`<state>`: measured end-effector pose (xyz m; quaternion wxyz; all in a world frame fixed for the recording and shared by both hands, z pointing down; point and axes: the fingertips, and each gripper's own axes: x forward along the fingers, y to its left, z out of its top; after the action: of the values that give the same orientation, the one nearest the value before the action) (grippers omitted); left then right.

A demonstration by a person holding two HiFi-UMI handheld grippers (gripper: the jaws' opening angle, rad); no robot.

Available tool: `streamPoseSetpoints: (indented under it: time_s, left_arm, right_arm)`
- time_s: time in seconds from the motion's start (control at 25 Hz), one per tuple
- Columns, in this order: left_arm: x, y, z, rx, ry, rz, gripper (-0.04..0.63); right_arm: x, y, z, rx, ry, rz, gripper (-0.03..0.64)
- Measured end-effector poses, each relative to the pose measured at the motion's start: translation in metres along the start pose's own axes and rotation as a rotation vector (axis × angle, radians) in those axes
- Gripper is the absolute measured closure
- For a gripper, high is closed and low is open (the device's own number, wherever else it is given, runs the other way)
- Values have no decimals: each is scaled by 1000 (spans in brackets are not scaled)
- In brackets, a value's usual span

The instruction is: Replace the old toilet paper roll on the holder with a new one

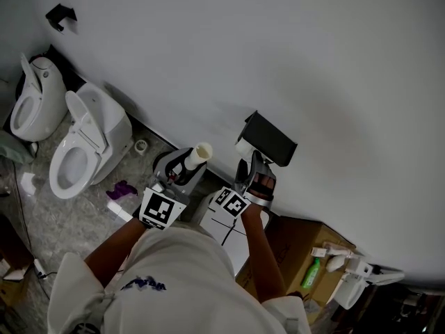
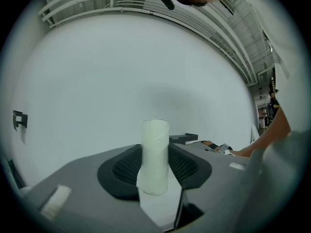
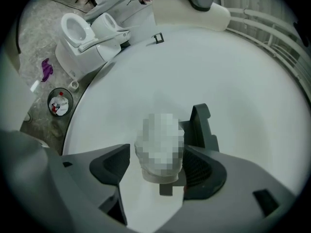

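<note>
White porcelain fills the far left of the head view: two toilets (image 1: 87, 141) stand side by side against the pale wall (image 1: 292, 47), both with lids raised. A small black bracket (image 1: 61, 16) is fixed to the wall above them. A purple cloth (image 1: 122, 188) lies on the mottled stone floor just in front of the nearer toilet. In the right gripper view a round waste bin (image 3: 60, 102) sits on the floor near the wall.

Toward the middle, the left gripper (image 1: 186, 169) is clenched on an empty cardboard tube (image 1: 199, 154). The tube stands upright between the two dark ribbed pads (image 2: 124, 169), and both press its sides in the left gripper view. It is held clear of the wall, with its top end poking above the jaws.

Just to the right, the right gripper (image 1: 252, 176) is up against the black toilet paper holder (image 1: 270, 139) mounted on the wall. Its jaws are closed round a white toilet paper roll (image 3: 160, 176). The right pad touches the roll and the left pad sits just beside it. The roll is right in front of the holder (image 3: 200, 125), though whether it rests on the holder cannot be told.

At the far right, a brown cardboard box (image 1: 295, 235) sits on the floor. A green bottle (image 1: 311, 273) stands beside it.
</note>
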<state>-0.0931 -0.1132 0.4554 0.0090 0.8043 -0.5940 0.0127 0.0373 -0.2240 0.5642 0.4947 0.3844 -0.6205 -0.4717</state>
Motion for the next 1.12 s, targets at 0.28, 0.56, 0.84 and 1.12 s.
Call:
streamPoseSetpoints:
  time_s: [0.28,0.56,0.84,1.12]
  left_arm:
    - [-6,0,3,10,-3,-9,419]
    - [-10,22,5,0,-16,36,419]
    - [-19,16,12,-4,-27,25,419]
    - [-18,16,23,44,-17,-5,419]
  right_arm:
    - [-26,-12,-8,112,30,-31,298]
    - [-48,-31,-17,325,59,-45,342]
    - [-78,-54,-37,707,81,4,365]
    - [-98,-75,-44,1074,47,14,370]
